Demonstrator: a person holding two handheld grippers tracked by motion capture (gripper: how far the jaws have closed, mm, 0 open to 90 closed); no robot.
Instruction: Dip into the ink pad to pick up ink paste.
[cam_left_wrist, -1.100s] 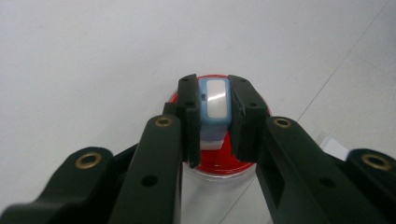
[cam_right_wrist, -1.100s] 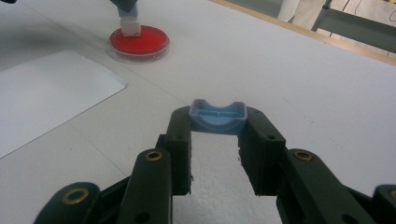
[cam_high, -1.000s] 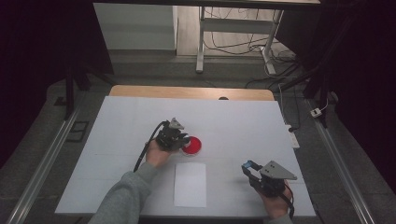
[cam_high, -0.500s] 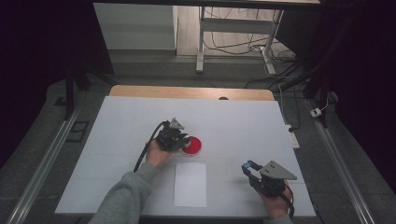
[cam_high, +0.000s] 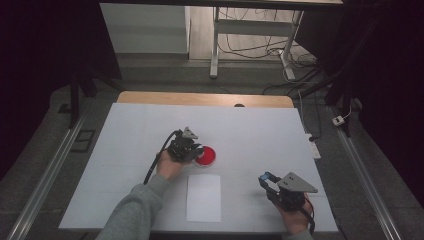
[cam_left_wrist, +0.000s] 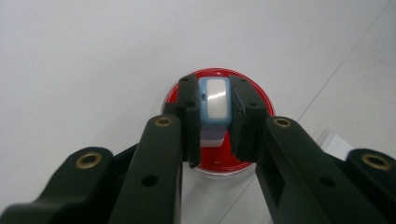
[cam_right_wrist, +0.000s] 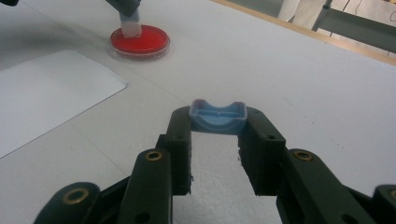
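the small blue-and-white stamp block (cam_left_wrist: 214, 100) sits pinched between the left claw (cam_left_wrist: 214, 116) jaws, its lower end down on the red pad in the round dish (cam_left_wrist: 254, 93), right under the claw tips. left claw clamped tight on it, pointing down at the dish. no writing readable on the block or the dish. just off to the near side of that claw, a white sheet of paper (cam_high: 203, 197) lies flat on the tabletop (cam_high: 260, 130). well apart to the right, the right claw (cam_right_wrist: 217, 122) grips a blue cap (cam_right_wrist: 217, 116) at its tips, closed on it, hovering low over bare tabletop.
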